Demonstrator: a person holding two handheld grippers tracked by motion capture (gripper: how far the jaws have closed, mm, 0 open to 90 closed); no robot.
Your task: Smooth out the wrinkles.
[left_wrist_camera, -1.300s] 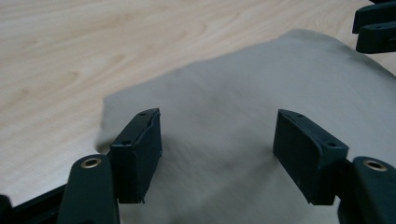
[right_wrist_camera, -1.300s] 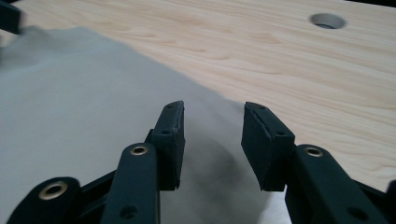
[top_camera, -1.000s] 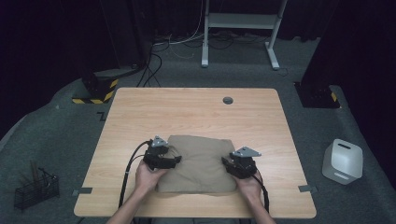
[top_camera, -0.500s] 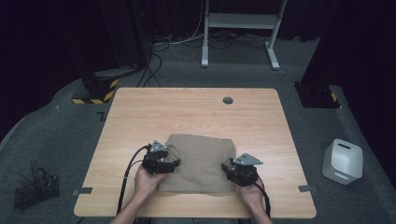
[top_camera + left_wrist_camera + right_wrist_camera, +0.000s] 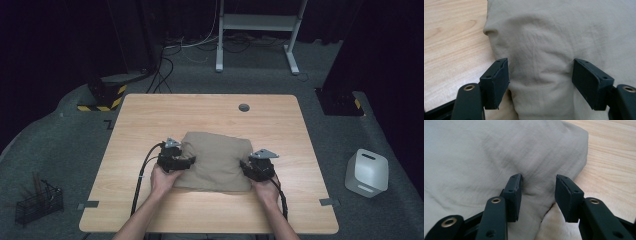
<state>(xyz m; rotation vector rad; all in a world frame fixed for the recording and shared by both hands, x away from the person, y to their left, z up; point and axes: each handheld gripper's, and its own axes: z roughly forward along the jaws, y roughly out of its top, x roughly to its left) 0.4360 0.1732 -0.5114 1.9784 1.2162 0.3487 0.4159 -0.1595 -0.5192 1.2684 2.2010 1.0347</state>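
A beige folded cloth (image 5: 215, 160) lies puffed up on the near half of the wooden table (image 5: 210, 115). My left gripper (image 5: 187, 162) is at its left edge and my right gripper (image 5: 246, 167) at its right edge, each in a hand and pointing inward. In the left gripper view the jaws (image 5: 540, 82) stand wide with a thick bunch of cloth (image 5: 549, 30) squeezed between the pads. In the right gripper view the gripper (image 5: 539, 192) pinches a creased fold of the cloth (image 5: 474, 157) near its corner, over a lighter lower layer.
A dark round cable hole (image 5: 244, 107) sits near the table's far edge. On the floor are a white box (image 5: 367, 172) at the right, a black wire basket (image 5: 37, 202) at the left and a yellow-black striped base (image 5: 102, 97) behind the table.
Both grippers drew back toward the person, then moved forward again. The cloth's far edge now reaches farther up the table and the cloth looks puffier and narrower.
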